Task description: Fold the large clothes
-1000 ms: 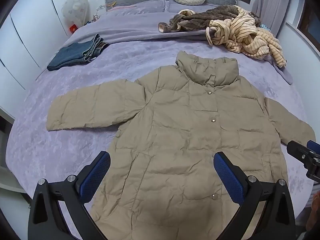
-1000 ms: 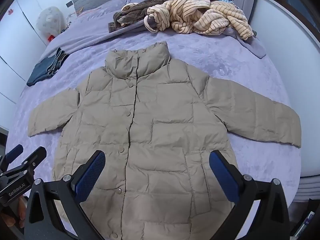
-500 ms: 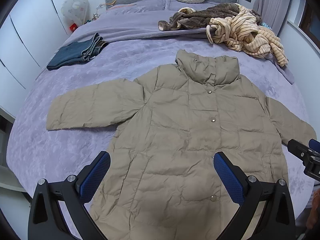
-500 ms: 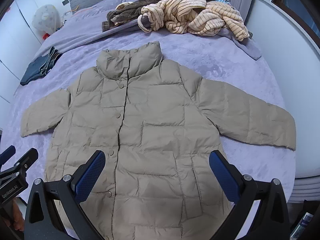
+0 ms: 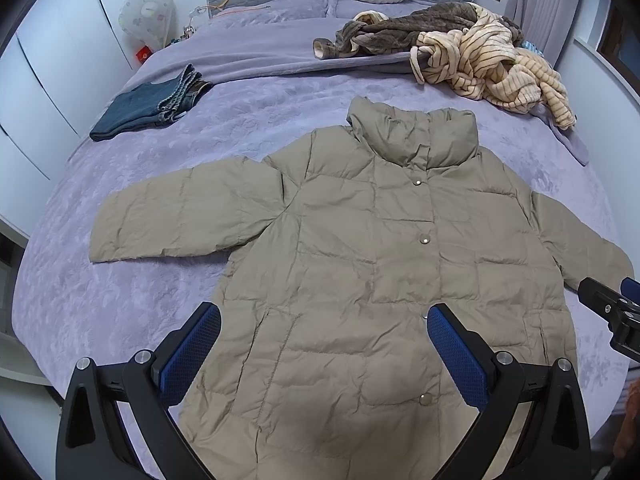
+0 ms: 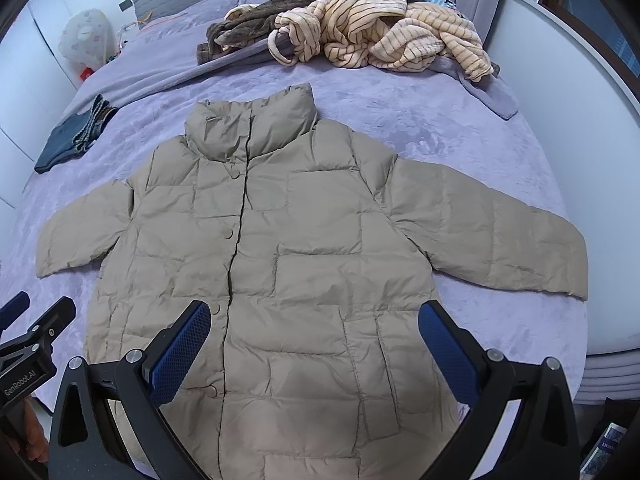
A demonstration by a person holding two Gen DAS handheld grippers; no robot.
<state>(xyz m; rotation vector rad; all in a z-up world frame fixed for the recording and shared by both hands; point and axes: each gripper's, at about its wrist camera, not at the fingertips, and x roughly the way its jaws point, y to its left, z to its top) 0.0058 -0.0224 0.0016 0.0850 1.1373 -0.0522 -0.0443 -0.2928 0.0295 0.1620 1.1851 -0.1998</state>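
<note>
The puffer jacket's [image 5: 360,280] hem ran out of the bottom of both views, hidden behind the gripper frames, so its lower edge could not be seen. In the left wrist view the right gripper [image 5: 616,312] was cut off by the right border, showing only part of its fingers. In the right wrist view the left gripper [image 6: 28,340] was likewise clipped at the left border. The striped garment [image 6: 384,28] lay tangled over a brown one [image 6: 256,20], their shapes impossible to sort out. Small items beside the white fan [image 5: 146,14] were too small to identify.
</note>
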